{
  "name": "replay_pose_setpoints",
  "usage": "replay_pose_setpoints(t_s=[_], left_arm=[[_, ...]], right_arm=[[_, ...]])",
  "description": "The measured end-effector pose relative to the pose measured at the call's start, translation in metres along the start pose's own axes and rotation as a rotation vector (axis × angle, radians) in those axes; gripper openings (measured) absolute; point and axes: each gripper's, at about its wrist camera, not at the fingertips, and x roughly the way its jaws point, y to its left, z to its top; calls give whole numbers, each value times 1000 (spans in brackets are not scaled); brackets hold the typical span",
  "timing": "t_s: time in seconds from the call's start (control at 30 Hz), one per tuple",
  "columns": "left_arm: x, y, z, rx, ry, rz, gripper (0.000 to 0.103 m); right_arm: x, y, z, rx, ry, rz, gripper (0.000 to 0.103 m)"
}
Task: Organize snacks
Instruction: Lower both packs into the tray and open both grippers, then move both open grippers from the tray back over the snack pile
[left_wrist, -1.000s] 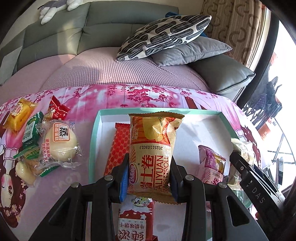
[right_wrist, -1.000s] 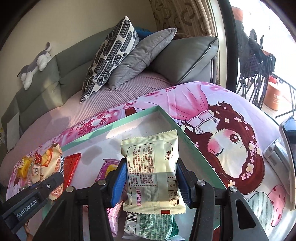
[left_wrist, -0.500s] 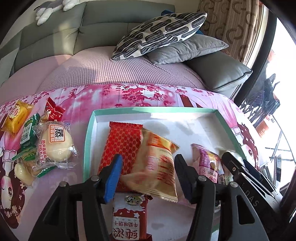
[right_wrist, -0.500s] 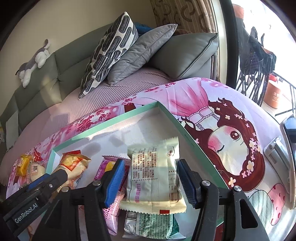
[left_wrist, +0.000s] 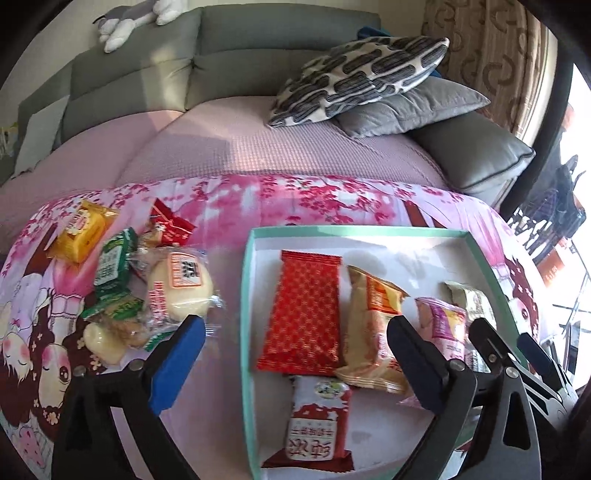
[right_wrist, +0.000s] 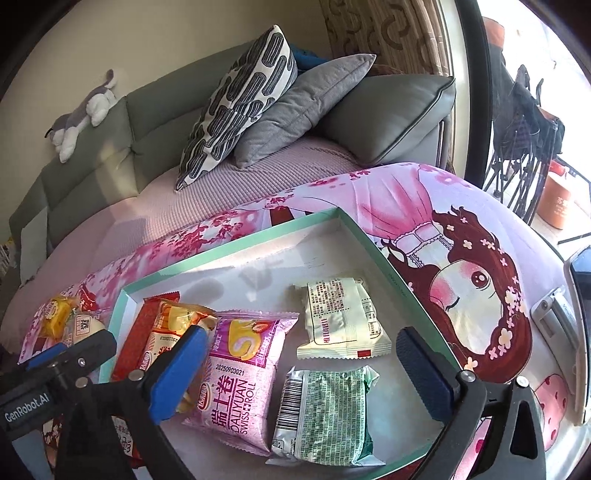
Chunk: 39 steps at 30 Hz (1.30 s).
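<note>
A teal-rimmed white tray lies on the pink printed cloth. My left gripper hovers over its left rim, jaws still opening, with nothing pressed between the pads. The orange Swiss roll pack lies loose in the tray beside a red pack. My right gripper is opening wide above the tray's right half. The cream pack lies flat there, free of the pads. A pink Swiss roll pack and a green pack lie below it.
Loose snacks lie left of the tray: a yellow pack, green packs, a wrapped bun and a small red pack. A red-white pack sits at the tray's near edge. A sofa with cushions stands behind.
Both grippers have opened wide and let go. The orange pack dropped into the tray beside the red pack; the cream pack now lies flat. The left gripper shifted left.
</note>
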Motion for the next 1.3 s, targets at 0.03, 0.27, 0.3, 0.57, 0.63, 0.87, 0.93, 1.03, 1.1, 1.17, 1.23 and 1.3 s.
replay_pose_setpoints(t_s=[0.03,0.27,0.3,0.57,0.63,0.87,0.93,1.03,1.1,1.17,1.23,1.3], left_arm=[[0,3,0,-10,3,9,99],[-1,13,-3,-38,9,22,99],[-2,15,-4,-38,9,26,99],[-14,34,-12,-33,-4,77,99],[-15,42,-13,-35,-1,92,99],[-24,83,-15,-94,-4,158,99],[-26,98,-16,-126,-6,188,99],[-29,121,-19,-177,-5,223,99],[-29,133,-21,-203,0,240,99],[-30,142,-24,-219,5,254,99],[-31,148,-27,-226,7,262,99],[-32,153,-29,-233,8,271,99]], right_arm=[[0,1,0,-4,0,0,103],[1,13,-2,-64,6,-9,103],[1,15,-3,-77,11,-11,103],[-8,31,-4,-122,8,20,103],[-9,37,-4,-128,11,48,103],[-12,58,-8,-159,14,100,103],[-12,64,-9,-168,17,115,103],[-12,72,-10,-185,18,131,103],[-11,77,-12,-195,20,142,103],[-11,83,-14,-204,26,152,103],[-10,88,-16,-214,29,163,103],[-9,95,-18,-229,29,173,103]])
